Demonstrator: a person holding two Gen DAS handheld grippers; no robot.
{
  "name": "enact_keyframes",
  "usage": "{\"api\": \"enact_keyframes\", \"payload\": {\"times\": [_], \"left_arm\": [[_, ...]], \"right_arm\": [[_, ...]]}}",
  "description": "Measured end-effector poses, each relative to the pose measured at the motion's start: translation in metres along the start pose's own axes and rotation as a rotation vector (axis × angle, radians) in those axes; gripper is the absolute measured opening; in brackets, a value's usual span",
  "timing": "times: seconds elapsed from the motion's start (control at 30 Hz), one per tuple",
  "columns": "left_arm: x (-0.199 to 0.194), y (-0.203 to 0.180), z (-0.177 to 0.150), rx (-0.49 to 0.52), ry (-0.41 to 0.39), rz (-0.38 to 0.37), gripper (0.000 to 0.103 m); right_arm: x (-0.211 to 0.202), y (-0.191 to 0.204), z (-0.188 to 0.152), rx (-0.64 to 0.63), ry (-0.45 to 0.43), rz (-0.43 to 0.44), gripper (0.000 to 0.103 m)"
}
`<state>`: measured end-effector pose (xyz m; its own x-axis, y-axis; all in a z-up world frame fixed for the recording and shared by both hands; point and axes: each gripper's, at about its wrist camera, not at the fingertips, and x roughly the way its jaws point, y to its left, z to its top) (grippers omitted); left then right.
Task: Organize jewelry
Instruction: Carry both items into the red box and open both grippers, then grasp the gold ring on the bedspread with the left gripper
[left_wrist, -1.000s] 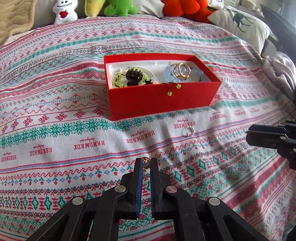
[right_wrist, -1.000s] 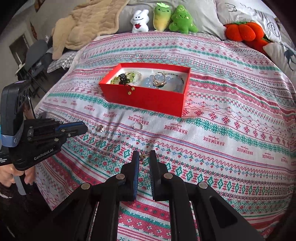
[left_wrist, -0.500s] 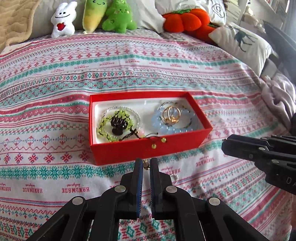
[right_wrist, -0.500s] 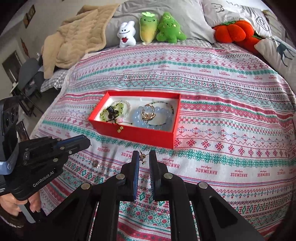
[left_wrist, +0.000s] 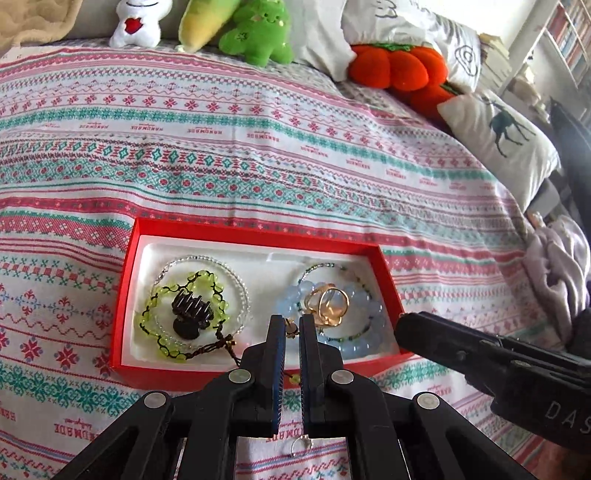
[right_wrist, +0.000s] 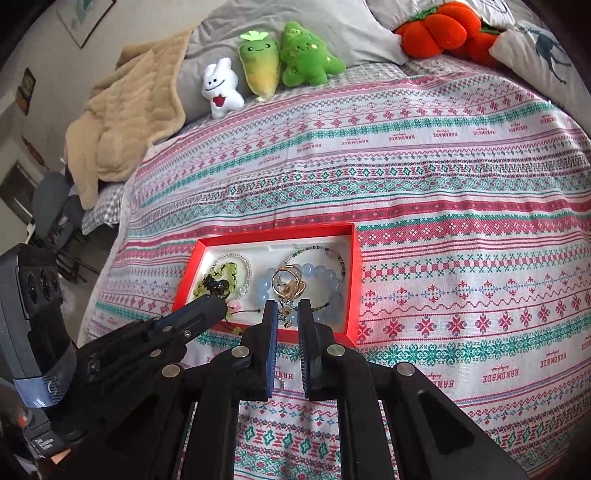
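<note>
A red jewelry box (left_wrist: 243, 229) (right_wrist: 352, 280) with a white lining lies on the patterned bedspread. It holds a green bead bracelet (left_wrist: 184, 314), a black hair claw (left_wrist: 190, 314), a blue bead bracelet (left_wrist: 364, 325) and gold rings (left_wrist: 328, 306) (right_wrist: 288, 284). My left gripper (left_wrist: 291, 328) is shut on a small gold earring (left_wrist: 290, 328) over the box's front part. My right gripper (right_wrist: 286, 314) is shut on a small earring (right_wrist: 285, 315) above the box's front wall. A silver ring (left_wrist: 300, 445) lies on the bedspread in front of the box.
Plush toys (right_wrist: 258, 74) and an orange pumpkin cushion (left_wrist: 399, 66) line the head of the bed. A beige blanket (right_wrist: 125, 122) hangs at the far left. A deer-print pillow (left_wrist: 498, 136) and crumpled cloth (left_wrist: 557, 266) lie at the right edge.
Both grippers have risen from the bedspread and moved forward to the box, each carrying a small earring. The silver ring stays on the bedspread.
</note>
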<state>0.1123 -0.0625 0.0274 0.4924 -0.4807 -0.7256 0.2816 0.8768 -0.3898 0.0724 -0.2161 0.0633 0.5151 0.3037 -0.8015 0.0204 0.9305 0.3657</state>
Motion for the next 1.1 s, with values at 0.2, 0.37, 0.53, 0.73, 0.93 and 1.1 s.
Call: {"api": "enact_keyframes", "payload": {"times": [0.2, 0.37, 0.53, 0.73, 0.93, 1.1], "left_arm": [[0.015, 0.006, 0.001, -0.064, 0.023, -0.019, 0.002], [0.014, 0.007, 0.000, -0.066, 0.019, -0.010, 0.003], [0.007, 0.009, -0.002, -0.060, 0.019, -0.002, 0.011], [-0.009, 0.010, -0.006, -0.047, 0.012, 0.023, 0.027], [-0.024, 0.022, -0.015, -0.033, 0.034, 0.090, 0.049], [-0.028, 0.037, -0.030, -0.039, 0.088, 0.148, 0.062]], "right_arm": [[0.014, -0.005, 0.004, 0.034, 0.024, 0.004, 0.011], [0.018, -0.006, 0.006, 0.039, 0.030, 0.004, 0.011], [0.020, -0.009, 0.008, 0.045, 0.029, 0.001, 0.011], [0.023, -0.010, 0.010, 0.048, 0.035, 0.000, 0.012], [0.025, -0.014, 0.011, 0.065, 0.054, 0.004, 0.030], [0.017, -0.009, 0.003, 0.019, 0.054, 0.006, 0.051]]}}
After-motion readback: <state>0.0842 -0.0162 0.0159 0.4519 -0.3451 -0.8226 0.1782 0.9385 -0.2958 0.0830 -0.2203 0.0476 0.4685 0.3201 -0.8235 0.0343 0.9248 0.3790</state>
